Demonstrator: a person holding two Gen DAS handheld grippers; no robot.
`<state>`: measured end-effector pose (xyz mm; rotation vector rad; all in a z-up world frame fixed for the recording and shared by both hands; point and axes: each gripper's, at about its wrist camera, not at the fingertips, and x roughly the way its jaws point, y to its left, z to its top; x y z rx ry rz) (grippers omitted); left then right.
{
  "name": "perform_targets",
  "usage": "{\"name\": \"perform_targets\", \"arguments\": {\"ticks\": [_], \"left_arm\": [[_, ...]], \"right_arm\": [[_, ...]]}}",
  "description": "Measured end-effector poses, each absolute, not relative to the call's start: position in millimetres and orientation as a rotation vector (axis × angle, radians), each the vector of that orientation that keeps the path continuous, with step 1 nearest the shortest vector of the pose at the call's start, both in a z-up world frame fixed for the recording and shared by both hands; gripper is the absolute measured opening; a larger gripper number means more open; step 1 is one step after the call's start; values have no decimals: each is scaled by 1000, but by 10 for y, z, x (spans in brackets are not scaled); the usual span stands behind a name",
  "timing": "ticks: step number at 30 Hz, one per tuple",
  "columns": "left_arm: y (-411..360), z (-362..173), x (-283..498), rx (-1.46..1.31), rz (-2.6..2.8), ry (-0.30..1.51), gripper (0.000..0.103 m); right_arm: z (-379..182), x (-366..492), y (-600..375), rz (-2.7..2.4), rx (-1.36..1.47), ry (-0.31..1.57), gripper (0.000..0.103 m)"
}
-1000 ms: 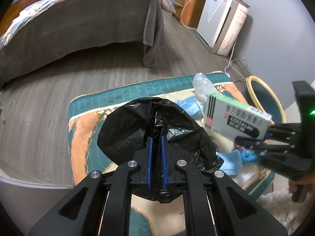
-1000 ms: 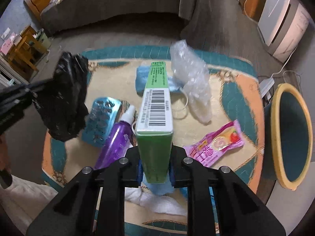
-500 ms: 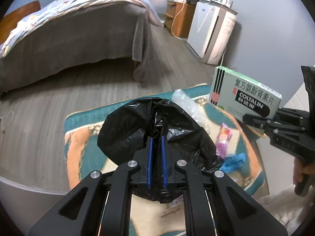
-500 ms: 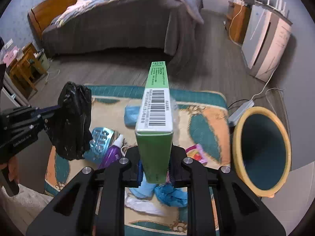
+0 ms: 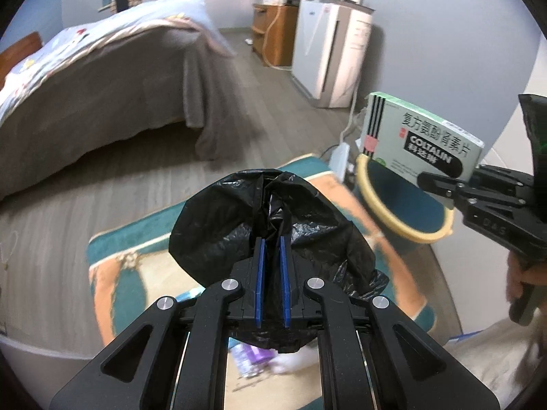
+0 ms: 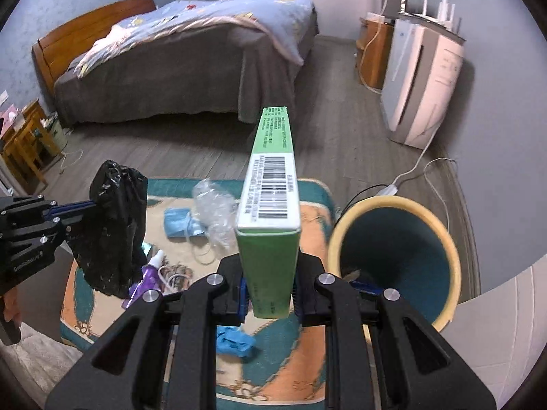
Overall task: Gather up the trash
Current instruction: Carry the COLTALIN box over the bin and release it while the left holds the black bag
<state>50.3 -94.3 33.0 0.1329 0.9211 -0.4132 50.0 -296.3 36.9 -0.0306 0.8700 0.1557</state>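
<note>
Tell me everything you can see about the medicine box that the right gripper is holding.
The medicine box is a flat cardboard carton, green on its narrow sides, with a white barcode panel. Its broad pale face bears black stripes, Chinese print and a black COLTALIN label. It looks intact and closed. The right gripper clamps one end between its pads, so the box juts forward in the air, touching nothing else, beside the teal bin.

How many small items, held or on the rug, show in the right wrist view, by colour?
Blue: 2, mask, glove
Black: 1, bag
Green: 1, box
Purple: 1, bottle
Clear: 1, wrap
Total: 6 clearly told apart
</note>
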Motion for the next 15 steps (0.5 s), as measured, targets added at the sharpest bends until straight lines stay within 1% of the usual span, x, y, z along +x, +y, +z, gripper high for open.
{"name": "perform_targets", "arguments": {"ticks": [8,15], "left_arm": [[-1455,500,593,168,-493,903,10],[-1842,491,710,195,-556,910,10]], "right_arm": [[419,524,-3516,99,90,849,19],[311,616,-3889,37,136,875,19]]}}
